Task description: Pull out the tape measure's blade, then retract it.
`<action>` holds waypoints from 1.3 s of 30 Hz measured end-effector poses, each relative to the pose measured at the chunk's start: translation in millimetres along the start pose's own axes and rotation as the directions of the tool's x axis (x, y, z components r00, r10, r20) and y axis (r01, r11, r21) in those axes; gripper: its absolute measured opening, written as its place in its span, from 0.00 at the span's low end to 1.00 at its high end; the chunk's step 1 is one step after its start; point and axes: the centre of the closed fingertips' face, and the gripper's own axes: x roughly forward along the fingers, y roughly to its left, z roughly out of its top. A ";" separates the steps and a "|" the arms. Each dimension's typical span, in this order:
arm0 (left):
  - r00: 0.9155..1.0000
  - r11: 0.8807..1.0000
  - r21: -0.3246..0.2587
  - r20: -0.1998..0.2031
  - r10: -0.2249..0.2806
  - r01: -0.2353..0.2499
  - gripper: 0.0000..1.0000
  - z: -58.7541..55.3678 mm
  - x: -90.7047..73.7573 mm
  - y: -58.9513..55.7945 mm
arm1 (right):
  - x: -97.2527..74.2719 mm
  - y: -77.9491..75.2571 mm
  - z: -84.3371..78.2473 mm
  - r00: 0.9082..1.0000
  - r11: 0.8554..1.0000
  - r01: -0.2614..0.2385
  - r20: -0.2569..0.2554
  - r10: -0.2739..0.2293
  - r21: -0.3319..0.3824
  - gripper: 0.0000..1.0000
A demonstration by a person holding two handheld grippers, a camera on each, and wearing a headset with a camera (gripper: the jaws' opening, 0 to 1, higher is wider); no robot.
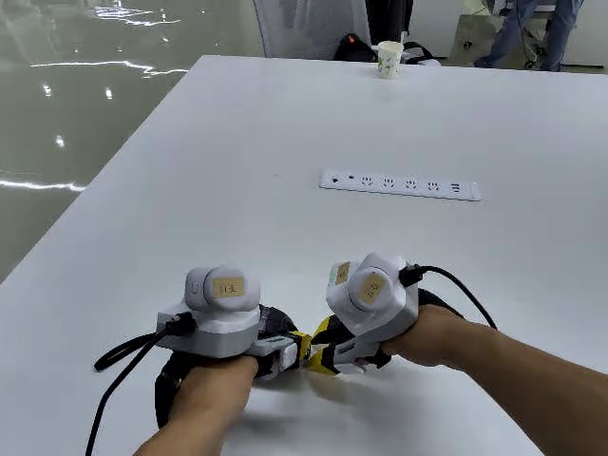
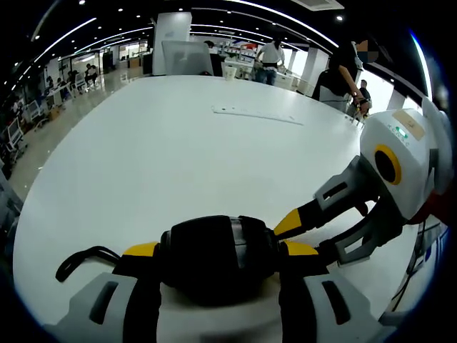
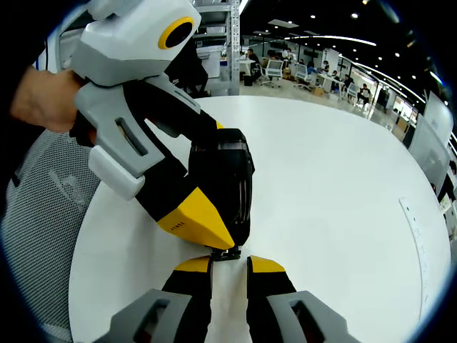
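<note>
The left hand-held gripper [image 2: 220,250] is clamped on the tape measure [image 2: 214,243] to keep it steady, while the right hand-held gripper [image 3: 229,266] has jaws slightly apart, blade hook [image 3: 226,254] just ahead of its tips, probably lining up the pull.

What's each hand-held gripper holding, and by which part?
Left hand-held gripper clamps the black rounded tape measure by its case sides. Right hand-held gripper: tips flank the blade's end hook; grip unclear.
</note>
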 end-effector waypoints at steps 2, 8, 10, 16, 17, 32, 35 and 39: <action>1.000 1.000 -0.001 -0.002 -0.005 0.005 0.63 0.1 -1.1 -0.8 | -2.4 0.2 -0.9 1.000 1.000 0.003 0.003 -0.003 0.005 0.16; 0.999 0.999 0.011 -0.015 -0.033 0.033 0.70 -1.5 -2.6 -7.6 | -9.2 0.8 -6.4 1.000 0.999 0.019 0.011 -0.019 0.028 0.20; 0.999 0.999 0.021 -0.019 -0.036 0.037 0.71 -2.3 -2.9 -8.8 | -11.9 2.0 -8.4 1.000 0.999 0.024 0.014 -0.024 0.033 0.21; 0.998 0.998 0.041 -0.029 -0.054 0.055 0.73 -4.3 -5.3 -12.0 | -19.9 2.8 -15.6 0.999 0.998 0.040 0.013 -0.041 0.048 0.24; 0.998 0.997 0.043 -0.032 -0.057 0.058 0.73 -4.9 -5.9 -12.5 | -21.6 3.1 -17.0 0.999 0.998 0.042 0.013 -0.043 0.051 0.25; 0.994 0.991 0.078 -0.031 -0.108 0.110 0.78 -6.9 -14.1 -18.7 | -42.8 5.2 -31.4 0.995 0.989 0.091 0.026 -0.095 0.114 0.30; 0.993 0.989 0.089 -0.029 -0.117 0.119 0.78 -7.0 -15.5 -19.2 | -46.0 5.0 -33.8 0.994 0.987 0.103 0.030 -0.108 0.124 0.31; 0.992 0.987 0.099 -0.021 -0.128 0.129 0.78 -6.5 -18.1 -19.4 | -50.9 5.5 -35.9 0.992 0.983 0.116 0.035 -0.122 0.141 0.34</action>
